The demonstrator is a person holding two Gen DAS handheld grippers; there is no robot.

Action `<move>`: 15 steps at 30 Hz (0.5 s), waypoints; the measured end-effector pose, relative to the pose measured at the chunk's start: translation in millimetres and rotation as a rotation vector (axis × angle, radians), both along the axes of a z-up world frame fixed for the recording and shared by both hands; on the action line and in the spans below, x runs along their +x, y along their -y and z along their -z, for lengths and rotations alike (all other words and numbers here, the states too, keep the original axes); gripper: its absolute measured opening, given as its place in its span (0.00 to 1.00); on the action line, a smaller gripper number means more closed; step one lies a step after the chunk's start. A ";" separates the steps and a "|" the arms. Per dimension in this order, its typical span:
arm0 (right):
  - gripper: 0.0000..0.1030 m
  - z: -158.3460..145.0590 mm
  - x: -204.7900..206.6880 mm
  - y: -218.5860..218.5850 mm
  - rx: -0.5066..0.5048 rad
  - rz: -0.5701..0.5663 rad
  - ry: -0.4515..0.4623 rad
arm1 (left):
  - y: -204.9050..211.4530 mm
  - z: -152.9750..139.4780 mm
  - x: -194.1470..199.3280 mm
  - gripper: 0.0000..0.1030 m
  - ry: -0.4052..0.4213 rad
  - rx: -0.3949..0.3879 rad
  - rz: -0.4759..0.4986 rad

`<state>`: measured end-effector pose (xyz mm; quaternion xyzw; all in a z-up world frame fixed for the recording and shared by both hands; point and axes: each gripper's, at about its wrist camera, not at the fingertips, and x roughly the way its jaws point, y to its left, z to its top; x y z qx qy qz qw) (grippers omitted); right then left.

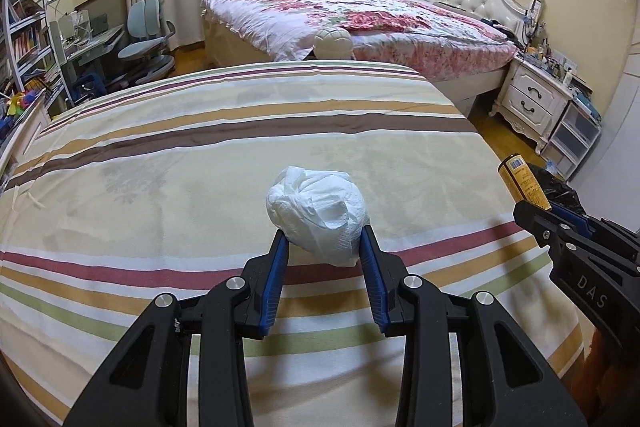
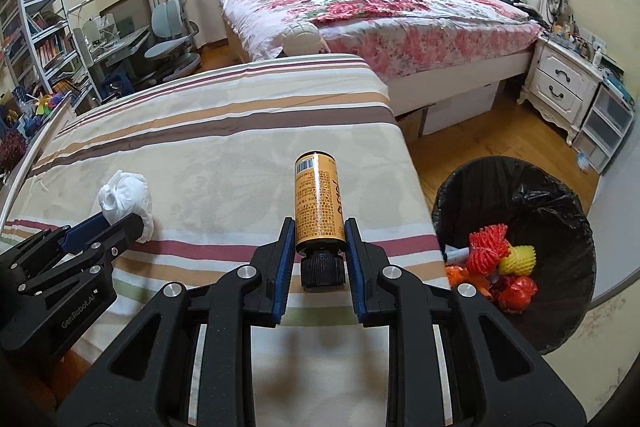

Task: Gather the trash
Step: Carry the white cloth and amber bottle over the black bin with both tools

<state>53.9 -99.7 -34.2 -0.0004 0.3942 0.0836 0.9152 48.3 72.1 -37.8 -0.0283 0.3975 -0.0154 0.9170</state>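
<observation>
Two pieces of trash are already in your grip, one per hand. Your left hand-held gripper [image 1: 324,243] is clamped on a crumpled white tissue wad [image 1: 318,213], which bulges out past the blue pads toward twelve o'clock in the left wrist view, above the striped bed cover [image 1: 200,155]. Your right hand-held gripper [image 2: 320,239] is closed on an orange bottle [image 2: 318,201]; its long axis runs straight along the fingers, black cap [image 2: 322,269] toward you at six o'clock, its far end pointing away at twelve. What the coming move turns on, as I judge it, is the bin: the black-lined trash bin [image 2: 560,187] stands on the wooden floor [image 2: 460,155] off the edge of the bed, at about three to four o'clock from the bottle in the right wrist view, with red and yellow fruit netting [image 2: 490,245] already inside. Your right hand is the nearer one to it; the left sits at about nine o'clock from the right and has farther to travel across the bed. Neither item is over the bin's mouth yet, so both drops are not yet done.
</observation>
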 end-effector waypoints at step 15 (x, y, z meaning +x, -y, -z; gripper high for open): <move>0.23 -2.0 -3.0 88.6 0.020 0.179 0.023 | 75.3 -10.3 13.7 0.36 0.026 0.018 0.147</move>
